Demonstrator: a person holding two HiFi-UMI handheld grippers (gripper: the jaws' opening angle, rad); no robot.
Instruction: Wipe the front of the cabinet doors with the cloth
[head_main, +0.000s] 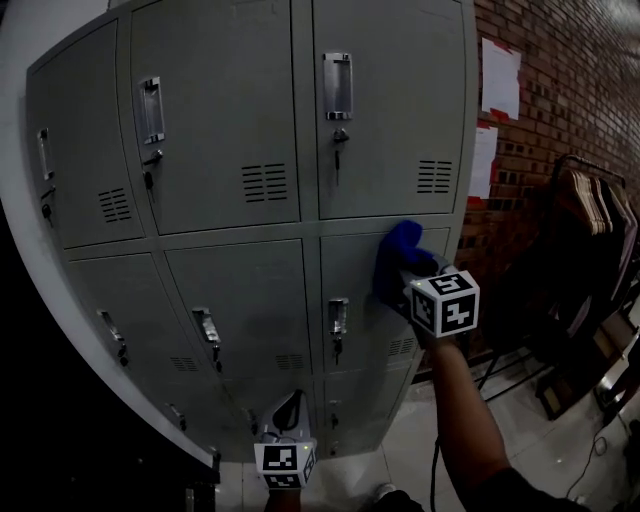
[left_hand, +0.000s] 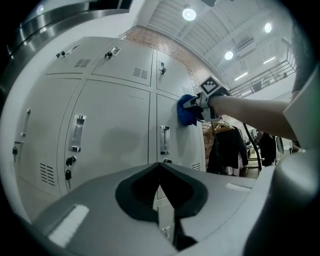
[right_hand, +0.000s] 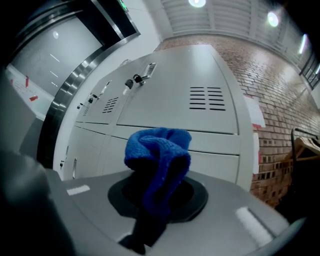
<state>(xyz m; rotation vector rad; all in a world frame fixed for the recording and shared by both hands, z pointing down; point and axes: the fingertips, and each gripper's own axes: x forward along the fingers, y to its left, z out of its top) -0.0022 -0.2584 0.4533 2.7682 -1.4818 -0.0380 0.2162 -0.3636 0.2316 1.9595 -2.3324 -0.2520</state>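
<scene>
A grey locker cabinet (head_main: 240, 290) with several doors fills the head view. My right gripper (head_main: 398, 268) is shut on a bunched blue cloth (head_main: 400, 245) and holds it against the top of the middle-row right door (head_main: 355, 275). The right gripper view shows the cloth (right_hand: 157, 150) sticking up from the jaws and hiding them, just under the vented upper door (right_hand: 170, 100). My left gripper (head_main: 290, 405) hangs low before the bottom row, jaws together, holding nothing. From the left gripper view (left_hand: 160, 187) the cloth (left_hand: 187, 110) and right gripper (left_hand: 196, 107) lie up to the right.
Each door has a metal handle (head_main: 337, 85) with a key lock below it and a vent. A brick wall (head_main: 560, 80) with white papers (head_main: 500, 78) stands to the right. A clothes rack with hangers (head_main: 590, 210) is at right, with cables on the tiled floor.
</scene>
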